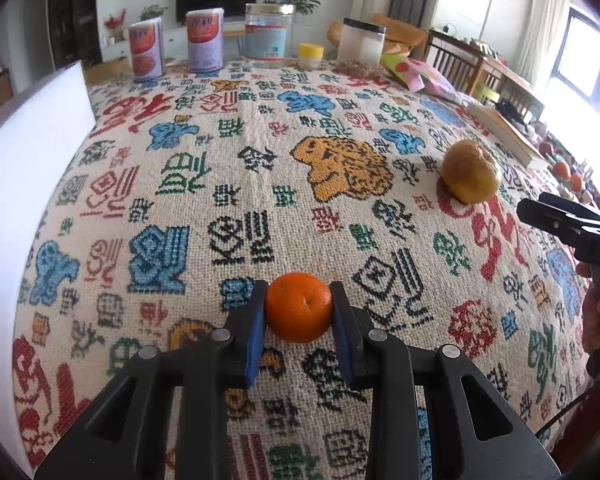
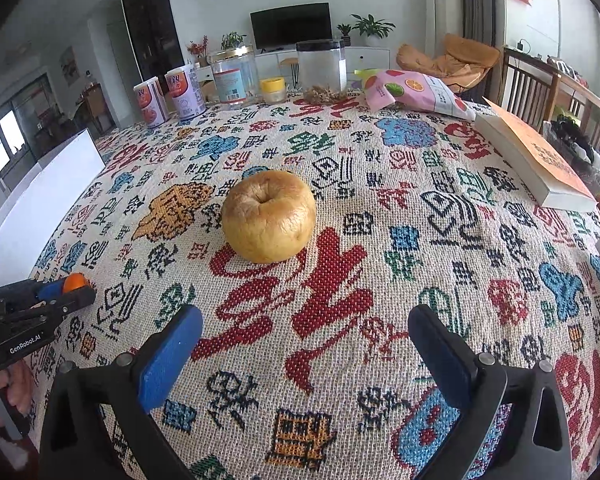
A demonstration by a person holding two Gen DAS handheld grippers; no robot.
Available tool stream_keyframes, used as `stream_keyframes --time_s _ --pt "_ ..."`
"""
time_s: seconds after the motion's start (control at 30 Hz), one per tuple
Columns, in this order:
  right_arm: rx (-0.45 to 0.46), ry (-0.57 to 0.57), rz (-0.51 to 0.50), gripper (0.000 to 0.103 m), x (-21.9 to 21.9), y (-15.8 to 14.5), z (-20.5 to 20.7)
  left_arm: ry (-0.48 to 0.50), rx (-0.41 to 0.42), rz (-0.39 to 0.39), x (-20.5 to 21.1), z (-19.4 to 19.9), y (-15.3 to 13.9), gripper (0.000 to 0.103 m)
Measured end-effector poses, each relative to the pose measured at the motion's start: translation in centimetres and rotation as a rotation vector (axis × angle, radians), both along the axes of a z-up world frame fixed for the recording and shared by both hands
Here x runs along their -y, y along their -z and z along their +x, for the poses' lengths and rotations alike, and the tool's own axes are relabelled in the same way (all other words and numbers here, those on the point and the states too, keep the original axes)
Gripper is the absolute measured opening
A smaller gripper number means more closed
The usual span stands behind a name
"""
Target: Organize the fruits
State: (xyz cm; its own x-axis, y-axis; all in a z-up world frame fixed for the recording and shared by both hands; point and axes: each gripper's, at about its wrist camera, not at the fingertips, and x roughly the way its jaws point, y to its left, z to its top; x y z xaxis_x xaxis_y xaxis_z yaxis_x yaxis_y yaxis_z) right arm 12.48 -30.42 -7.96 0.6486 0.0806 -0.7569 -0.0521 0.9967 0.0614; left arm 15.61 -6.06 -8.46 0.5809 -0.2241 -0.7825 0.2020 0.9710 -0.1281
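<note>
Fruits are split between the two hands at this moment: a small orange tangerine (image 1: 299,306) sits low in the centre of the left wrist view, clamped between the blue pads (image 1: 255,334) of the left hand-held gripper (image 1: 299,312), which press on its two sides while it rests on or just above the patterned cloth (image 1: 236,184) covering the desk. A larger yellow-brown fruit with a dimpled top (image 2: 269,216) lies on the cloth in the middle of the right wrist view, straight ahead of the right hand-held gripper (image 2: 305,344) and well apart from it; that gripper's jaws stand wide apart with nothing between them. The fruit is roundish, with no clear long axis, and its dimple faces up and toward the camera. In the left view it lies at the right of the frame, far from the left gripper, so the right hand is plainly the nearer one. The next move probably calls for the right gripper to go forward and down until the pads straddle the fruit. No fruit bowl or basket can be made out; a white board (image 1: 32,184) stands at the left edge.
</note>
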Motion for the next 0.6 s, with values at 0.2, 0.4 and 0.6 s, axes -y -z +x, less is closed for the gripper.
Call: stream_keyframes --time_s 0.2,0.4,0.6 --pt "-0.073 -0.058 -0.076 0.095 -2.8 0.2 6.9 -0.066 -0.029 -0.1 -4.2 -2.6 -3.2 0.03" --pt "-0.146 -0.071 0.002 0.064 -4.0 0.1 6.9 -0.14 -0.013 -0.273 -10.7 -9.3 -9.7 0.03" --pt "-0.13 -0.375 0.277 0.064 -15.6 -6.1 3.9 -0.287 0.102 -0.349 -21.5 -13.1 -17.4 0.03"
